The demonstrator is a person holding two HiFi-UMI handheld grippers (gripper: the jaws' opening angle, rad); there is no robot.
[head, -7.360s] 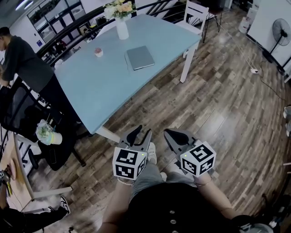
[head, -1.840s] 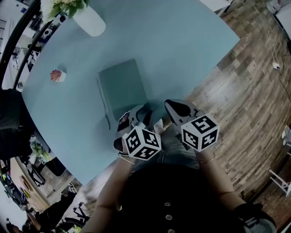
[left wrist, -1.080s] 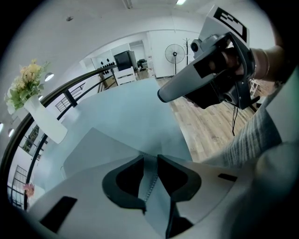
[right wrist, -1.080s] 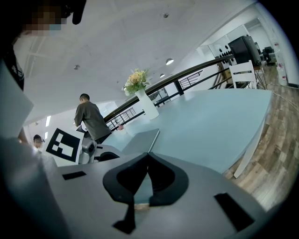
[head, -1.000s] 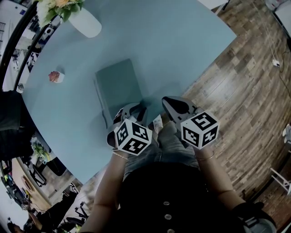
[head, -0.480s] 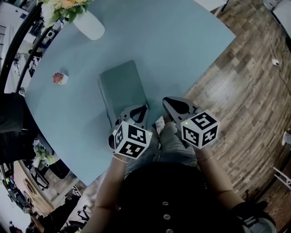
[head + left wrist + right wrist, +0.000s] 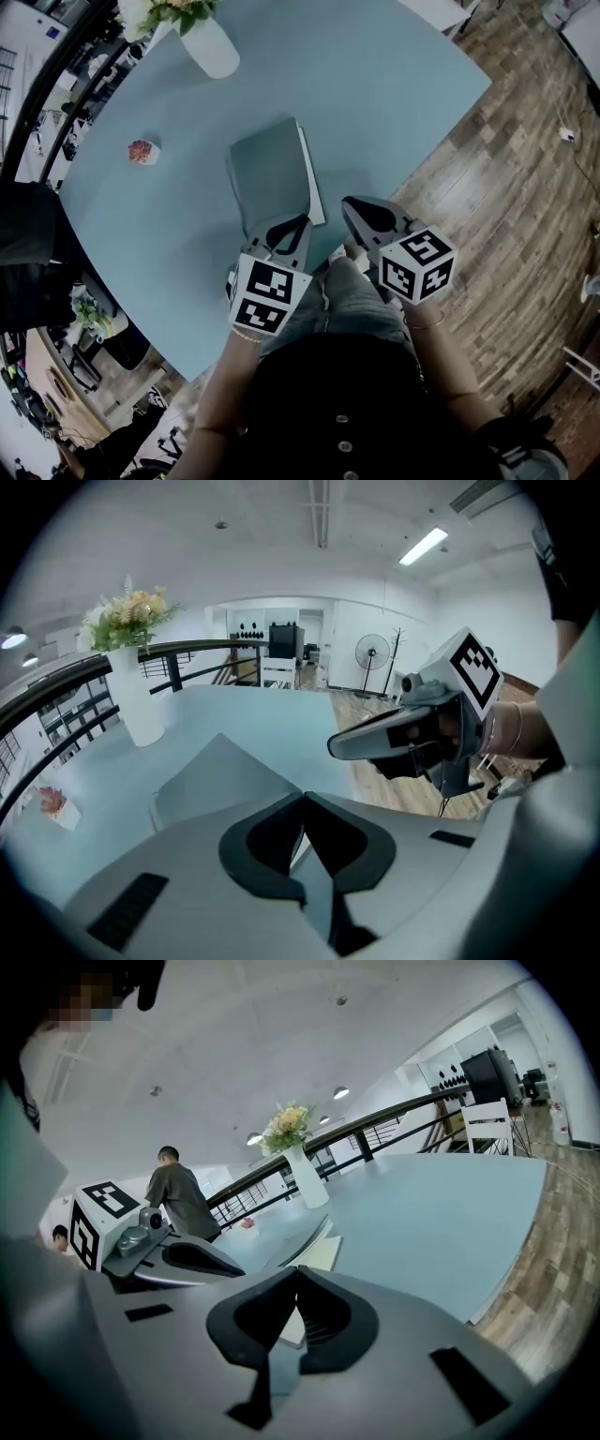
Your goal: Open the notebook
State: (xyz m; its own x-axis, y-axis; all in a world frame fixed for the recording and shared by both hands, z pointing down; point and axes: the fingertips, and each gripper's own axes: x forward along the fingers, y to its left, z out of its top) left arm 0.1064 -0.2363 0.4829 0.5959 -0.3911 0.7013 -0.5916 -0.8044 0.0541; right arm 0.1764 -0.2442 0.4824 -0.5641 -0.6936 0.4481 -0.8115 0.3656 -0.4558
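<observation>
Bright ceiling lamps (image 7: 427, 546), soft shadows, fisheye bending, dark vignetted corners

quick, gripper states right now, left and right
left gripper: jaws have just been closing, shut on the notebook cover
right gripper: shut, holding nothing

Matt tabletop (image 7: 375, 84); wood floor (image 7: 487, 216); smooth notebook (image 7: 267, 173) cover.

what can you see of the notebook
The notebook is thin, with a plain grey cover and white pages showing at its right edge. It lies on the blue table, partly open: the cover tilts up, its near edge pinched by the left gripper, whose fingers have just been closing on it.
</observation>
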